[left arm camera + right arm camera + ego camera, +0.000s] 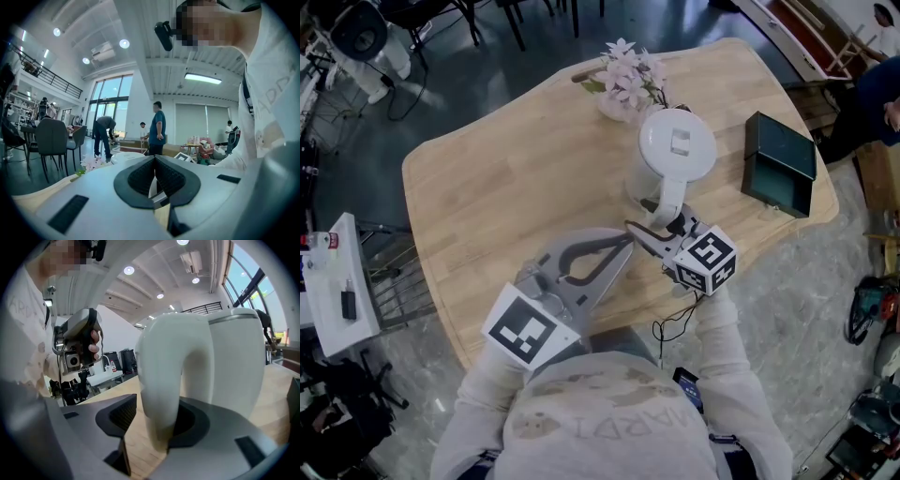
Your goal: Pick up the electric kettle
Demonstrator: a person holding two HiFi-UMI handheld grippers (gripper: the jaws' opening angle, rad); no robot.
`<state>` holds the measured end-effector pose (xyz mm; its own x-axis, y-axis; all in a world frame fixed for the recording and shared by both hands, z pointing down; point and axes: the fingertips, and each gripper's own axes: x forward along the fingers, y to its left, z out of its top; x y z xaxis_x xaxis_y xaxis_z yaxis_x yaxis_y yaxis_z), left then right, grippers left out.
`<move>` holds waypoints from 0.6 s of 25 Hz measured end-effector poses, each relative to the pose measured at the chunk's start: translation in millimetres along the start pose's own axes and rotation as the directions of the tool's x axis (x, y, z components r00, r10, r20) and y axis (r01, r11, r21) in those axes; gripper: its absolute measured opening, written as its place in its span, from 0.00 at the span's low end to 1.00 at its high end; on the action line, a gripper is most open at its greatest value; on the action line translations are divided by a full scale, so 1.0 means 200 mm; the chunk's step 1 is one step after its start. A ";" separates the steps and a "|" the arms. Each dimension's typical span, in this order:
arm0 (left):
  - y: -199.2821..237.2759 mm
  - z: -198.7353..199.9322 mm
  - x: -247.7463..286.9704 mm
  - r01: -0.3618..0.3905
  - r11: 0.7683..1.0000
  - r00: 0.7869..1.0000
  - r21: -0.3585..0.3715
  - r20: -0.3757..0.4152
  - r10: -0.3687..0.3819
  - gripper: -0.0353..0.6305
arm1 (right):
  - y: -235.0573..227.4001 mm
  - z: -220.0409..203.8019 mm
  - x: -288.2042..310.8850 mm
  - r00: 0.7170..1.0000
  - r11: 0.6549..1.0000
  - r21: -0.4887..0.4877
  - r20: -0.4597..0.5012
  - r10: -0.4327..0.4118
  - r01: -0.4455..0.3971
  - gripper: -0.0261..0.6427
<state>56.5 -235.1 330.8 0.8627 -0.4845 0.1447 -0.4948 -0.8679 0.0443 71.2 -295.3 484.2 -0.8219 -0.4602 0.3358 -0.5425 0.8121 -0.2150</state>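
Head view shows a white electric kettle standing upright on the light wooden table, right of the frame's centre, its round lid facing the camera. A bunch of pale pink flowers lies just above it in the picture, and a dark green box sits to its right, near the table's edge.

The right gripper reaches in from the lower middle to the kettle's handle, which points down the frame towards the person. In the right gripper view the handle stands between the two jaws, which are apart. The pad on the picture's right lies against the handle, while bare table shows between the handle and the left pad. The kettle's body fills the right side of that view.

The left gripper hangs over the table's near edge, lower left of the kettle. In its own view its jaws meet at the tips, with nothing clamped.
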 end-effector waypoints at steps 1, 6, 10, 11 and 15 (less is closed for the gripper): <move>0.00 0.00 0.00 -0.001 1.000 1.000 -0.003 -0.002 0.001 0.07 | 0.00 -0.01 0.01 1.000 1.000 -0.002 -0.004 0.008 -0.008 0.35; 0.01 -0.02 0.01 -0.008 1.000 1.000 -0.007 -0.007 0.008 0.07 | 0.01 -0.02 0.03 0.999 0.999 -0.015 -0.017 0.036 -0.036 0.35; 0.02 -0.03 0.01 -0.014 1.000 1.000 -0.015 -0.012 0.014 0.07 | 0.02 -0.02 0.05 0.998 0.998 -0.034 -0.029 0.055 -0.056 0.34; 0.03 -0.03 0.01 -0.015 1.000 1.000 -0.014 -0.011 0.014 0.07 | 0.01 -0.02 0.05 0.998 0.998 -0.040 -0.032 0.055 -0.056 0.34; 0.03 -0.04 0.01 -0.017 1.000 1.000 -0.010 -0.010 0.017 0.07 | 0.00 -0.01 0.05 0.999 0.998 -0.055 -0.018 0.041 -0.042 0.25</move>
<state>55.0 -240.5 338.6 0.8531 -0.4980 0.1554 -0.5106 -0.8583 0.0522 63.0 -299.1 490.2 -0.8399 -0.4203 0.3433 -0.4975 0.8490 -0.1778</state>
